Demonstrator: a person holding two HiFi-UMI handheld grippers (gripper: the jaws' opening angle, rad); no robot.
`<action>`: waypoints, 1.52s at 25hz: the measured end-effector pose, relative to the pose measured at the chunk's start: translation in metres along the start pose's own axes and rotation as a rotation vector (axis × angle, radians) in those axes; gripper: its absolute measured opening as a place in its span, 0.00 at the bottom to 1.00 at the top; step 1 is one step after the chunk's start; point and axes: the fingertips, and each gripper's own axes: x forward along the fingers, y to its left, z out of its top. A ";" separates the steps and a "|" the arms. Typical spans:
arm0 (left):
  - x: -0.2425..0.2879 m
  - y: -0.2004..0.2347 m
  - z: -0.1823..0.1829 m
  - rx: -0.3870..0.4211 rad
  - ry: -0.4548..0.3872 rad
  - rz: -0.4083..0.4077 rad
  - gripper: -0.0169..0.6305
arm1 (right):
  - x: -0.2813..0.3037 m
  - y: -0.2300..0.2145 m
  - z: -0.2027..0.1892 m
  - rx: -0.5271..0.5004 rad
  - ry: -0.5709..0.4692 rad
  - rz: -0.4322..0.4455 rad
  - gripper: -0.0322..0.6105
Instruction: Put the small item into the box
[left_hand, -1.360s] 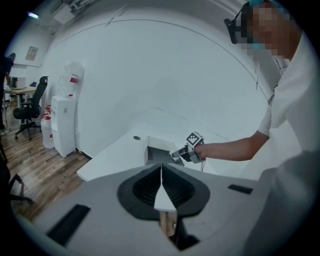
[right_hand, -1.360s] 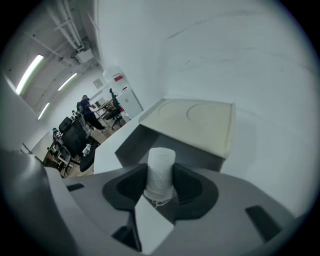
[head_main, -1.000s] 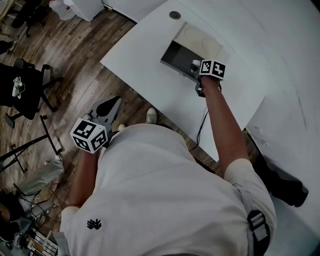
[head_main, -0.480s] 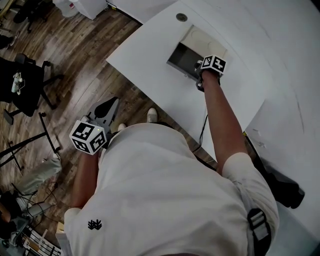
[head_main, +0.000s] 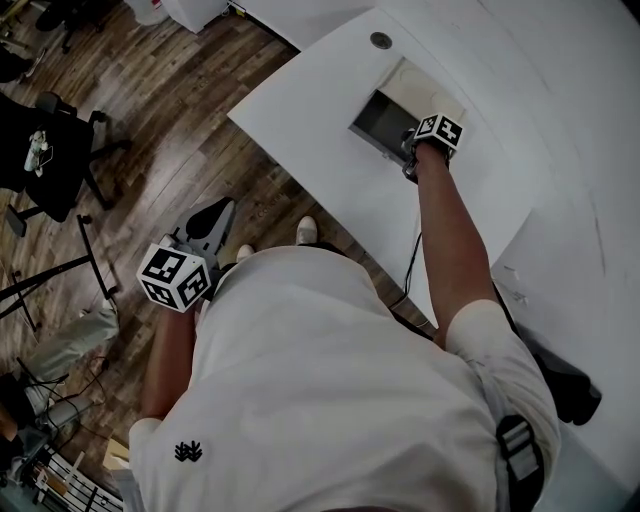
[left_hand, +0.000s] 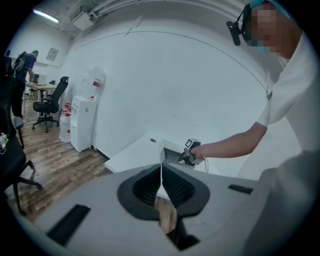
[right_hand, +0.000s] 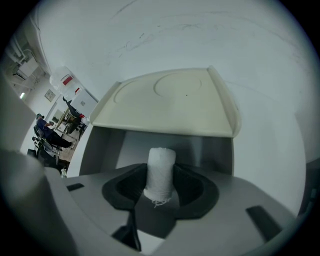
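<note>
A small white roll (right_hand: 160, 172) stands upright between the black pads of my right gripper (right_hand: 160, 189), which is shut on it. The roll hangs just over the near edge of the open grey box (right_hand: 205, 150), whose cream lid (right_hand: 170, 102) is tipped back behind it. In the head view the right gripper (head_main: 410, 142) is at the near right side of the box (head_main: 378, 118) on the white table. My left gripper (head_main: 220, 208) hangs low at the person's left side over the wooden floor, and its jaws (left_hand: 161, 184) are shut with nothing in them.
The white table (head_main: 320, 110) has a round cable hole (head_main: 380, 40) beyond the box. A black cable (head_main: 410, 262) hangs off its near edge. A black office chair (head_main: 50, 160) stands on the floor at the left. A white cabinet (left_hand: 82, 122) stands by the wall.
The right gripper with the roll has edged slightly further over the box. The head view has shifted a little. The left gripper has stayed at the person's side.
</note>
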 end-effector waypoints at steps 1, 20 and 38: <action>-0.002 0.001 -0.001 -0.001 0.000 0.002 0.05 | 0.000 -0.001 0.000 0.005 0.002 -0.003 0.32; -0.012 0.012 0.000 0.005 0.004 -0.018 0.05 | -0.009 -0.003 0.005 0.047 -0.032 -0.001 0.36; -0.025 0.014 0.003 0.077 0.004 -0.144 0.05 | -0.070 0.022 -0.010 0.021 -0.175 0.055 0.36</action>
